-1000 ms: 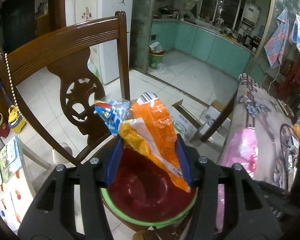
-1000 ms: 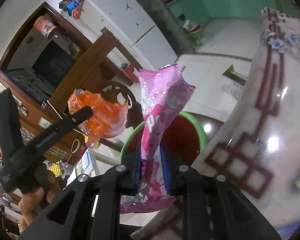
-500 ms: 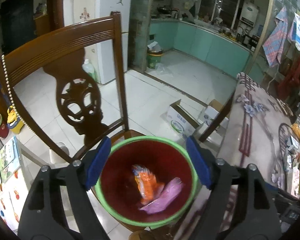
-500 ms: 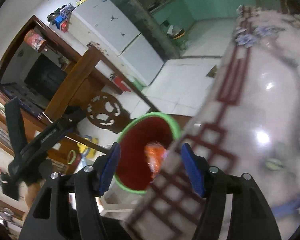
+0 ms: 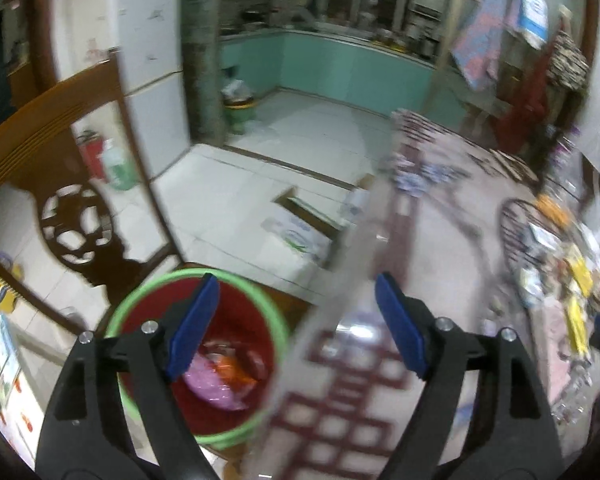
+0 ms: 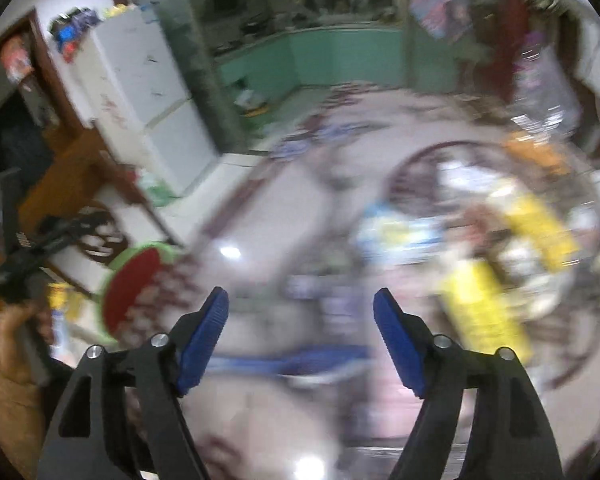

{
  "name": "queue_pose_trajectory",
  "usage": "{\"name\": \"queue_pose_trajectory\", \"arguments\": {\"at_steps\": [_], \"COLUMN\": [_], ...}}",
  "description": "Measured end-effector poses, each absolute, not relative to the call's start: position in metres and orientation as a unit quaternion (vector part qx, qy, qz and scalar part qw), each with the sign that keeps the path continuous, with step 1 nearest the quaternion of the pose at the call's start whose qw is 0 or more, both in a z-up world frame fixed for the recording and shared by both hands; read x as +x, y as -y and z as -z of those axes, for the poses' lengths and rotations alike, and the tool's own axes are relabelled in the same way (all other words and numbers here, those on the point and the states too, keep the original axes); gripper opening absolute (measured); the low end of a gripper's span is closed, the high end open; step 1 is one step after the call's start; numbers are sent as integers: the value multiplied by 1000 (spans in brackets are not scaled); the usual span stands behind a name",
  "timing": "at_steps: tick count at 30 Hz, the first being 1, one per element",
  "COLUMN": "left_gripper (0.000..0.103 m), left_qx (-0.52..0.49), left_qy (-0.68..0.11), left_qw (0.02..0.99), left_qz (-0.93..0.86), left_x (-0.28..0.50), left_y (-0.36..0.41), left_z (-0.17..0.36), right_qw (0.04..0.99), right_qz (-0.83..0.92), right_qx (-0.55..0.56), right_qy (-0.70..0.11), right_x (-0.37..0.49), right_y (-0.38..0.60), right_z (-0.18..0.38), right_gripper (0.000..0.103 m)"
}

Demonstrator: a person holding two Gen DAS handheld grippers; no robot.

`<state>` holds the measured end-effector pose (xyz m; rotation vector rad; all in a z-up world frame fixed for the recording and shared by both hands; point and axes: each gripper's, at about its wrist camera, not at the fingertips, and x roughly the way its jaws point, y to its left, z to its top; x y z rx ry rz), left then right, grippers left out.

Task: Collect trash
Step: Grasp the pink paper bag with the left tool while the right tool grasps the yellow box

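Patterned tabletop (image 5: 352, 400) beside tiled floor (image 5: 236, 204)

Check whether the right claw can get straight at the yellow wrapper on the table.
Probably yes. The right claw is opening with nothing between its jaws, and the yellow wrapper lies ahead to its right on the table. Nothing seems to cover it, though the view is blurred.

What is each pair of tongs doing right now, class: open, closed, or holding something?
Left tongs: opening, nothing between them, above the green-rimmed red plastic bucket.
Right tongs: opening, nothing held, over the patterned table.
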<state>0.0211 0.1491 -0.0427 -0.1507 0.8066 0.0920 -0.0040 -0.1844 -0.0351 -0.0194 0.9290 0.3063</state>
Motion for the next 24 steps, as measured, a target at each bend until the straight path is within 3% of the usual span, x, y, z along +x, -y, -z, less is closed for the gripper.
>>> {"name": "queue_pose_trajectory", "arguments": {"at_steps": [9, 11, 20, 21, 23, 24], "left_gripper": [82, 82, 82, 82, 82, 82], "left_qx": [-32, -37, -51, -51, -55, -58], "left_qy": [-419, -428, -473, -480, -487, -493], "left_qw": [903, 897, 866, 861, 854, 849], "left_qz": [87, 102, 155, 163, 174, 183], "left_x": [29, 30, 29, 28, 27, 26], "left_y": [-26, -11, 44, 51, 61, 67], "left_z": [50, 55, 78, 82, 87, 89], "right_qw": [867, 851, 831, 828, 822, 818], "right_qz": [-38, -44, -44, -42, -38, -34], "right_qx": [-99, -102, -132, -136, -144, -150], "right_qy": [-486, -513, -539, -542, -549, -554], "right_x": [14, 18, 26, 28, 32, 33], "right_y": [269, 274, 272, 272, 273, 273], "right_z": [67, 85, 108, 111, 117, 121], "right_gripper": [69, 63, 63, 62, 49, 48]}}
